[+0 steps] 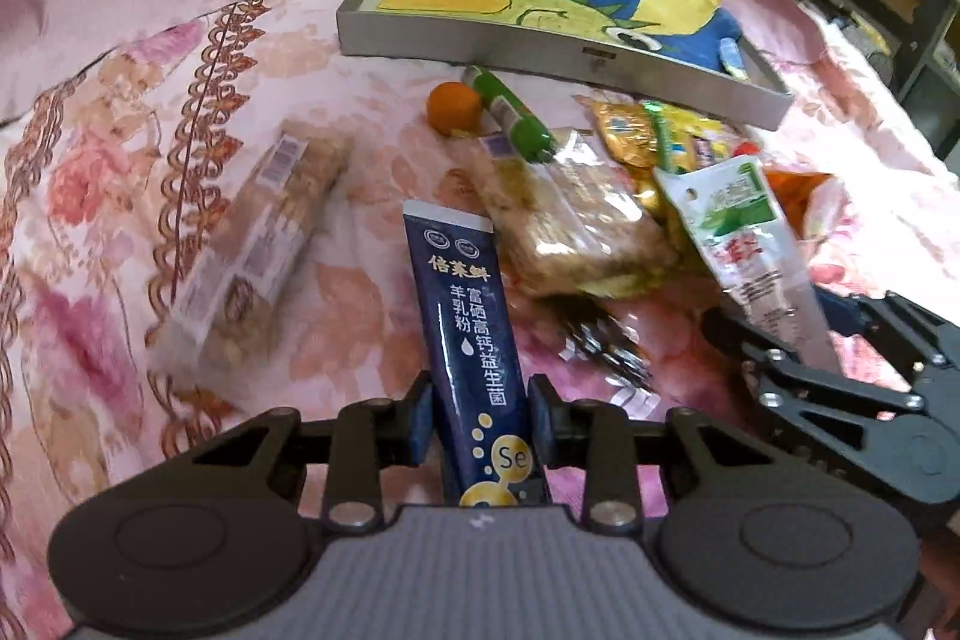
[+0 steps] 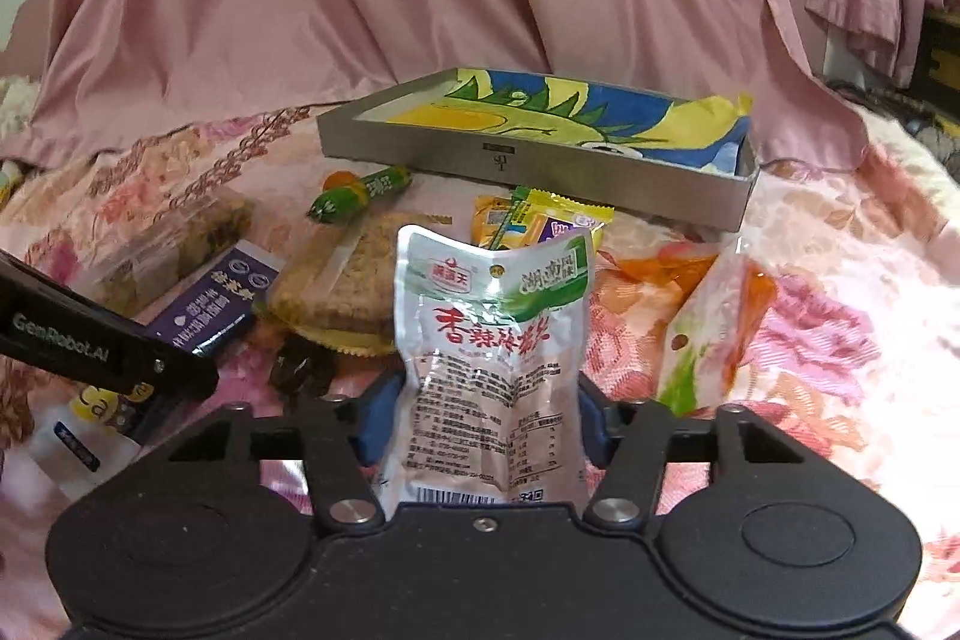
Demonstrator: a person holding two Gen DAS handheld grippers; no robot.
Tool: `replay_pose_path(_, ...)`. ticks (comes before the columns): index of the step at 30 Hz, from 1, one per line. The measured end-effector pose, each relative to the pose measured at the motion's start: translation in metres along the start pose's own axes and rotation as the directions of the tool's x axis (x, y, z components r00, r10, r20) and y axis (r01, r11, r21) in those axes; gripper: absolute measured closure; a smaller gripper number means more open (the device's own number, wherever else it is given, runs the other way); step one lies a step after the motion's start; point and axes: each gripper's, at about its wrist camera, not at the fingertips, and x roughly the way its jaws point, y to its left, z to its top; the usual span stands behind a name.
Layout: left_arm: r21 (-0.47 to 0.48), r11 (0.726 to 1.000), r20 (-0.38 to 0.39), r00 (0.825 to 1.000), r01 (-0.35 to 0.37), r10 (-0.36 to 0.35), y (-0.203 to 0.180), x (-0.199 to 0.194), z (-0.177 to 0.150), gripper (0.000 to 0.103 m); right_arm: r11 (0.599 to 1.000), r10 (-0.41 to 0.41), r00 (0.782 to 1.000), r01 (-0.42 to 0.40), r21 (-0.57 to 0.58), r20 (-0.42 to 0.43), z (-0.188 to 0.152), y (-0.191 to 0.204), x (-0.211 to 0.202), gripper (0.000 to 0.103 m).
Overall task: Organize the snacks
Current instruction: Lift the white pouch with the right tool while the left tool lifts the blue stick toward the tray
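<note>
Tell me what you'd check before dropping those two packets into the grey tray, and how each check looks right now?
1. Left tool grips the dark blue sachet: ok, pinched near its lower end.
2. Right tool grips the silver snack pouch: ok, held upright.
3. Grey tray open and facing the tools: ok.
4. Room in the tray: ok, one small item shows at its right end; the far right corner is hidden.
5. Path to the tray: not ok, the green sausage and yellow packets lie in front of it, so lift over them.
6. Pouch grip firmness: cannot tell.
</note>
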Motion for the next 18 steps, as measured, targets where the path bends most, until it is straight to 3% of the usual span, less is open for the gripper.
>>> replay_pose_path(2,-0.004,1.0,-0.001,1.0,0.02,-0.02,-0.001,-0.003,-0.005,0.068,1.0,-0.007,1.0,0.006,-0.027,-0.008,-0.002,0.004,-0.002,0.046)
replay_pose_path(6,-0.004,1.0,0.0,1.0,0.028,-0.028,-0.002,-0.005,-0.009,0.068,1.0,-0.01,1.0,0.01,-0.009,-0.027,-0.005,0.002,0.006,0.03)
replay_pose_path(8,-0.016,0.999,0.005,1.0,0.027,-0.027,0.0,-0.005,-0.009,0.068,1.0,-0.001,1.0,0.001,0.017,-0.023,-0.006,-0.001,0.011,0.029)
replay_pose_path(10,-0.026,0.999,0.01,1.0,0.027,-0.026,0.0,-0.006,-0.009,0.068,1.0,0.005,1.0,-0.004,0.025,-0.016,-0.007,-0.002,0.01,0.033)
replay_pose_path(12,-0.032,0.999,0.015,1.0,0.028,-0.028,0.0,-0.007,-0.01,0.068,1.0,0.006,1.0,-0.006,0.007,-0.002,-0.006,0.001,0.004,0.046)
replay_pose_path(18,-0.036,0.998,0.04,0.998,0.044,-0.042,-0.003,-0.016,-0.012,0.069,0.993,-0.01,1.0,0.013,-0.114,0.023,-0.007,0.016,-0.008,0.06)
